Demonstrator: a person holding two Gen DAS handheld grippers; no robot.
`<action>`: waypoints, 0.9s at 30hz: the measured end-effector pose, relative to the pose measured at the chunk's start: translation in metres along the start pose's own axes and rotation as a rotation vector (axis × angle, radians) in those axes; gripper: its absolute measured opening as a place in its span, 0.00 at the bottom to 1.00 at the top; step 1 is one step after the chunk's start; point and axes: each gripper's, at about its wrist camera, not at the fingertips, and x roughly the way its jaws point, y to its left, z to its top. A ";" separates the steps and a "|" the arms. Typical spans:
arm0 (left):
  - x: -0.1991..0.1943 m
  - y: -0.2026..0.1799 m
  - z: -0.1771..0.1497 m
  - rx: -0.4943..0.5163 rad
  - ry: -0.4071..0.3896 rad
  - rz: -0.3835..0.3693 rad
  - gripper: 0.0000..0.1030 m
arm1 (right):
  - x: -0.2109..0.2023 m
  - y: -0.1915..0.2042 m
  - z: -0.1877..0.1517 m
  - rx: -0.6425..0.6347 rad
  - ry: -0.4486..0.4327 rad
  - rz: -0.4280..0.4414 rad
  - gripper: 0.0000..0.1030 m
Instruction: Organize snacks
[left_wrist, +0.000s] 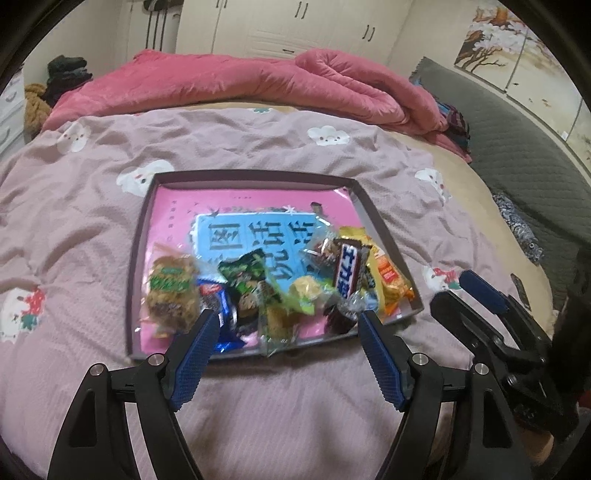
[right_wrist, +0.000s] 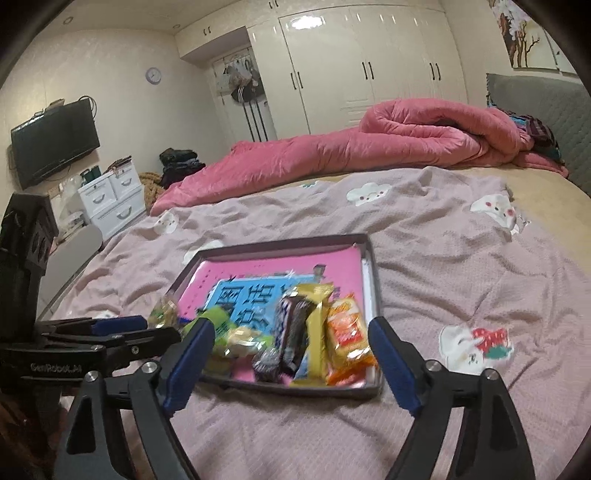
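Jaws of left gripper (left_wrist: 287, 318) wide, empty, television (right_wrist: 54, 142) only in right view, snacks (right_wrist: 295, 325) blurry

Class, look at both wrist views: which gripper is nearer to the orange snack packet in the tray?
Right. The right gripper is open just short of the orange snack packet; the left gripper is open toward the tray's other end.

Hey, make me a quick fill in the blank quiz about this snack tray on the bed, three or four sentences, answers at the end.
1. The snacks lie in a shallow tray lined with a ____ sheet.
2. Behind the tray, the bunched quilt is ____.
3. The orange packet sits nearest the tray's ____ edge in the right wrist view.
4. The left gripper and right gripper both have jaws standing ____.

Answers: pink; pink; right; open
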 end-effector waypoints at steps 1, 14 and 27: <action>-0.002 0.001 -0.002 0.001 0.000 0.001 0.76 | -0.003 0.003 -0.004 0.005 0.008 -0.003 0.83; -0.030 0.018 -0.040 -0.065 -0.024 0.040 0.76 | -0.025 0.025 -0.032 -0.014 0.037 -0.103 0.87; -0.041 0.024 -0.064 -0.061 -0.011 0.059 0.76 | -0.028 0.025 -0.037 -0.015 0.044 -0.151 0.91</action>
